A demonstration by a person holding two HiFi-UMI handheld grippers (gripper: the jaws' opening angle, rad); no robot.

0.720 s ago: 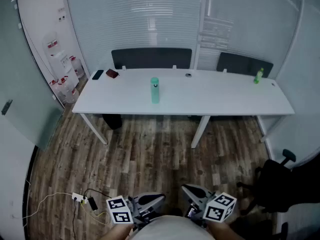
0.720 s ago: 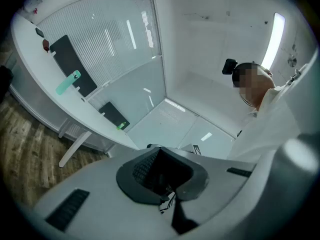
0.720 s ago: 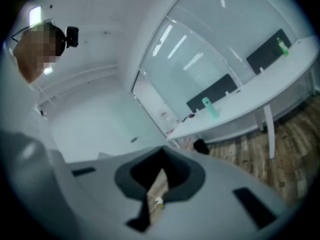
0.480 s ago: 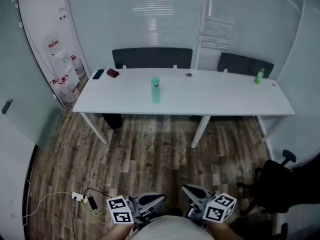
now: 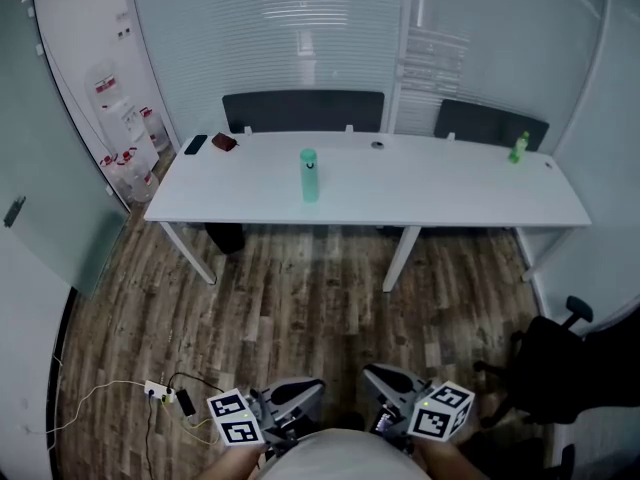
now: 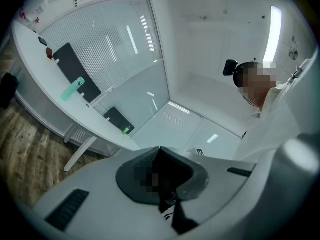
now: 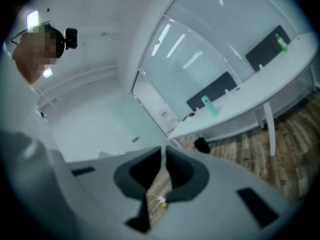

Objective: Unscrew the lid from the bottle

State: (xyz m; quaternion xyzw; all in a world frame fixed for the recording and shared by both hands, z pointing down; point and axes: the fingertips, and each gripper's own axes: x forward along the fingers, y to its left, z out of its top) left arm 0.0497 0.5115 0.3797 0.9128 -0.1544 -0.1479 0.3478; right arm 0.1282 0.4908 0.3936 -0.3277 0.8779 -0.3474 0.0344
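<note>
While both tools sit low at the bottom edge of the head view, close to the person's body, the teal bottle [image 5: 310, 180] stands upright near the middle of the white table [image 5: 460, 206], in the upper half of the frame and well apart from either of them. The left tongs [image 5: 298, 396] have their jaws pressed together with nothing between them, and the right tongs [image 5: 388, 382] are likewise closed and empty; in each gripper view the jaws meet along a thin seam.

The bottle looks tall, slim and smooth-walled, probably a rigid flask that will not give under pressure but may slip in a light grip. With its narrow base, a sideways push could tip it over. Whether it is full, and so heavy, cannot be told from here. Its lid [image 5: 309, 155] caps the top in the same teal colour. A sensible hold is one pair of tongs around the middle of the body to stop it turning, and the other across the lid to twist. A small green bottle [image 5: 518, 149] stands at the table's far right end
</note>
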